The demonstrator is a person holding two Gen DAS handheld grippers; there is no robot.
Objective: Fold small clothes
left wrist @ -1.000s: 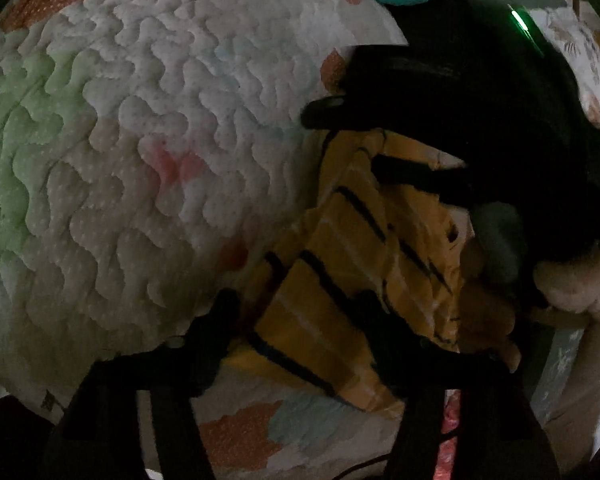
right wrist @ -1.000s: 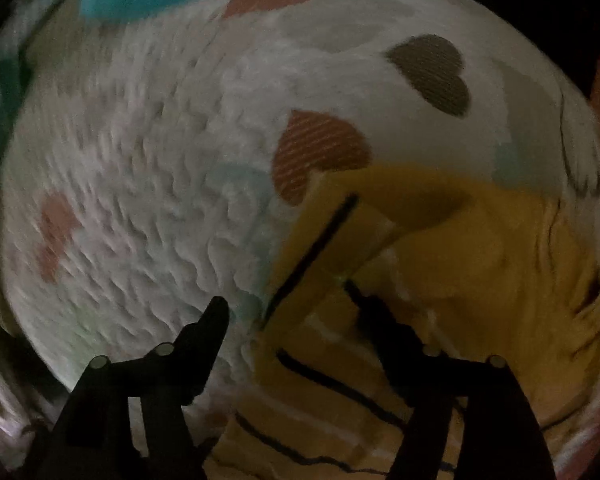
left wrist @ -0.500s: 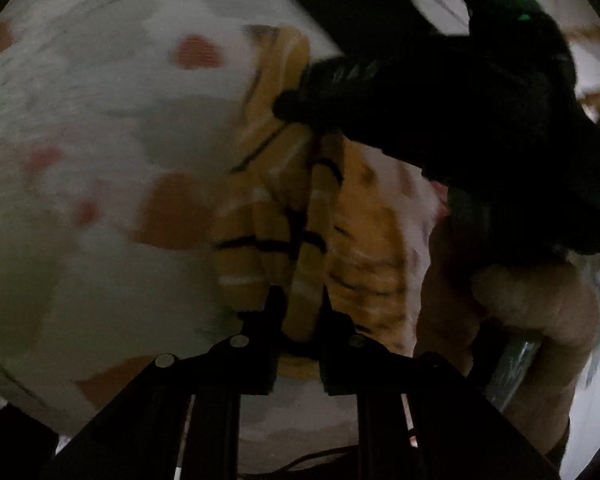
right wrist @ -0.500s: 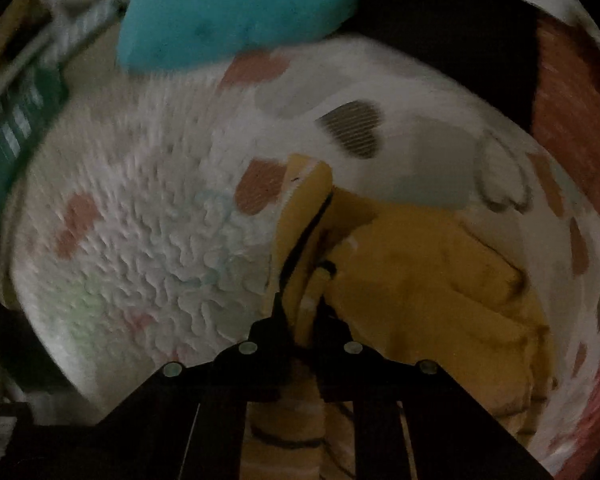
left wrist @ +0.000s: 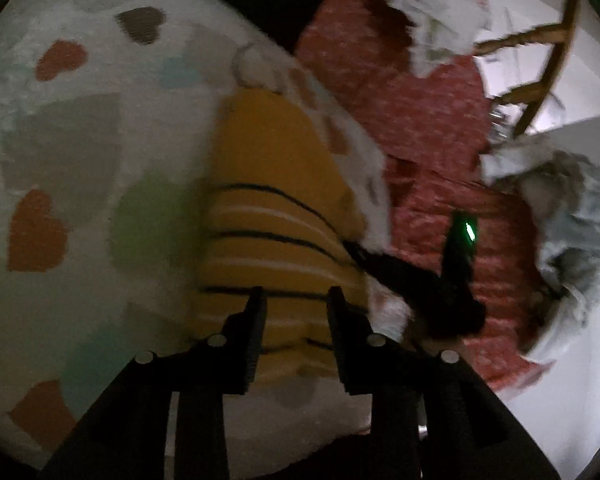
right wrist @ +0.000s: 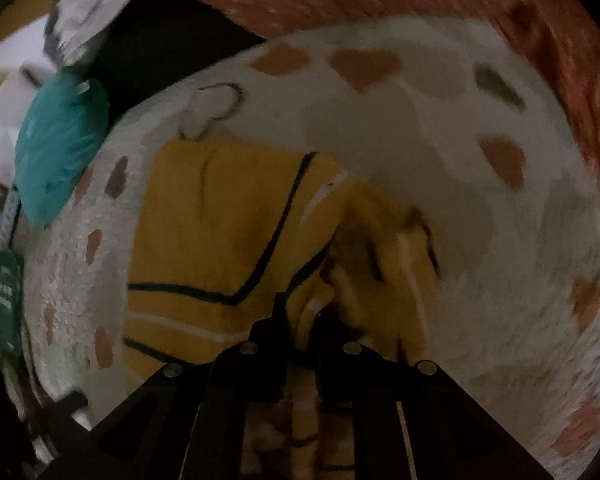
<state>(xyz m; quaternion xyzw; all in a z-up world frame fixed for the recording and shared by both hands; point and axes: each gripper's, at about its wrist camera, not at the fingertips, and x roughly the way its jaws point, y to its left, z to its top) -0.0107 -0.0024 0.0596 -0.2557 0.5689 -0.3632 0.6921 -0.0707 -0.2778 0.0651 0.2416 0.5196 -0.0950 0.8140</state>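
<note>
A yellow garment with dark and white stripes (left wrist: 276,200) lies on a white blanket with heart shapes (left wrist: 80,152). My left gripper (left wrist: 298,316) hovers over its near edge. Its jaws are opening, and the cloth shows in the gap without being pressed. My right gripper (right wrist: 302,316) is shut on a bunched fold of the yellow garment (right wrist: 220,220), holding it up from the blanket (right wrist: 460,200). In the left wrist view the right gripper (left wrist: 364,254) sits at the garment's right edge, a green light on it.
A coral bedspread (left wrist: 420,128) lies beyond the blanket. A heap of pale clothes (left wrist: 572,220) and a wooden chair (left wrist: 540,60) are at the right. A teal cushion (right wrist: 60,140) rests at the blanket's left edge in the right wrist view.
Both grippers closed on the garment and carried it across the blanket. The left jaws have since parted from the cloth. The right still pinches its fold, and the garment now lies flatter.
</note>
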